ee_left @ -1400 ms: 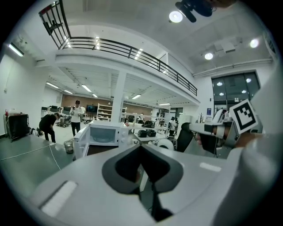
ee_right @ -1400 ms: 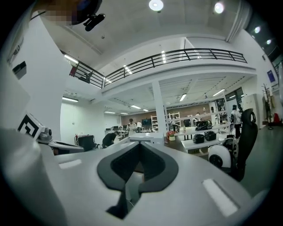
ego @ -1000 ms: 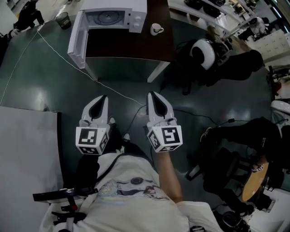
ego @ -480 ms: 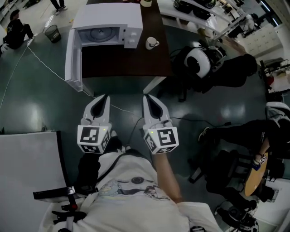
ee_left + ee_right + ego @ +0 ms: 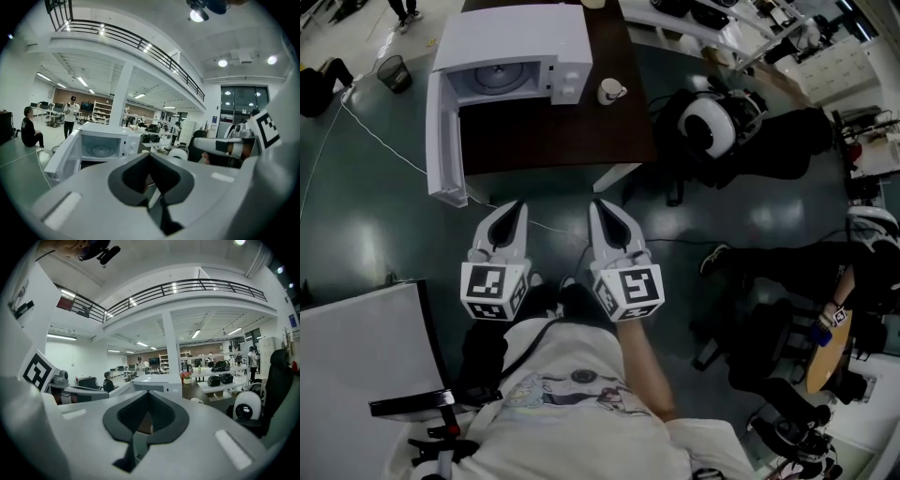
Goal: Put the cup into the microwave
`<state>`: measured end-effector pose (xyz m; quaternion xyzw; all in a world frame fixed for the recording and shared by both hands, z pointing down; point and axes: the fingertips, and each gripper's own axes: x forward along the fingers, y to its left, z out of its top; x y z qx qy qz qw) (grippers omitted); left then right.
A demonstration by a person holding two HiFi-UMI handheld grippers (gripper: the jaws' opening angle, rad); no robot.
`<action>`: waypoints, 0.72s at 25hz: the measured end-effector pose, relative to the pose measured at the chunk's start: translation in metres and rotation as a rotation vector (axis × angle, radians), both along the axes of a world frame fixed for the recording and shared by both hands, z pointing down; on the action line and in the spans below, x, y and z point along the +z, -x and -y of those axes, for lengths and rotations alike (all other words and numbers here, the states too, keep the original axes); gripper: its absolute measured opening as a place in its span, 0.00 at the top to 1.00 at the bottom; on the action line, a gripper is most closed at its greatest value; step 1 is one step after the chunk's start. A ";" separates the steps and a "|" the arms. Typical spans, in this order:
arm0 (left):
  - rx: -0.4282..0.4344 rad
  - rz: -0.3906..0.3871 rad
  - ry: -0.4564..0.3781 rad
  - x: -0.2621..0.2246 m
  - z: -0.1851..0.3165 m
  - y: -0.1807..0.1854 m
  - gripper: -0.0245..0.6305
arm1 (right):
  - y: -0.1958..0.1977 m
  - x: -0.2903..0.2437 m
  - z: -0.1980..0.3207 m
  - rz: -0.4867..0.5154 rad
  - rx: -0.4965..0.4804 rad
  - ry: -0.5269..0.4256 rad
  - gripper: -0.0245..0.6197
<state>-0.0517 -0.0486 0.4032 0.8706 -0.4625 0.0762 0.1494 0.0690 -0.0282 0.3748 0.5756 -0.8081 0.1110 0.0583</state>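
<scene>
On the dark table [image 5: 553, 141], toward its left end, a white microwave [image 5: 511, 37] is standing with its door [image 5: 442, 131] hanging open to the left, turntable [image 5: 497, 73] showing. Just right of it, the cup [image 5: 609, 91] is sitting on the table, outside the microwave. Short of the table, over the floor, 2 grippers are pointing toward it: left gripper [image 5: 514, 206], jaws pressed together, empty; right gripper [image 5: 600, 206], jaws likewise closed on nothing.

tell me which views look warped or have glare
Left gripper view: strong fisheye, black corners, bowed balcony railing, ceiling lamp flaring. Right gripper view: same fisheye bending, dark corners. Head view: sharp, mild wide-angle bend, pale reflections on the floor.
</scene>
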 end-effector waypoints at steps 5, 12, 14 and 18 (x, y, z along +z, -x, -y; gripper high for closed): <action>-0.006 0.006 0.019 -0.003 0.017 -0.010 0.96 | -0.013 -0.002 0.021 0.009 -0.013 0.018 0.96; -0.077 0.057 -0.032 -0.014 0.073 -0.026 0.96 | -0.027 -0.002 0.085 0.054 -0.072 -0.008 0.96; -0.102 0.062 -0.055 -0.021 0.090 -0.031 0.96 | -0.030 -0.006 0.103 0.066 -0.094 -0.021 0.96; -0.128 0.066 -0.052 -0.020 0.113 -0.040 0.96 | -0.038 -0.004 0.127 0.080 -0.121 -0.015 0.96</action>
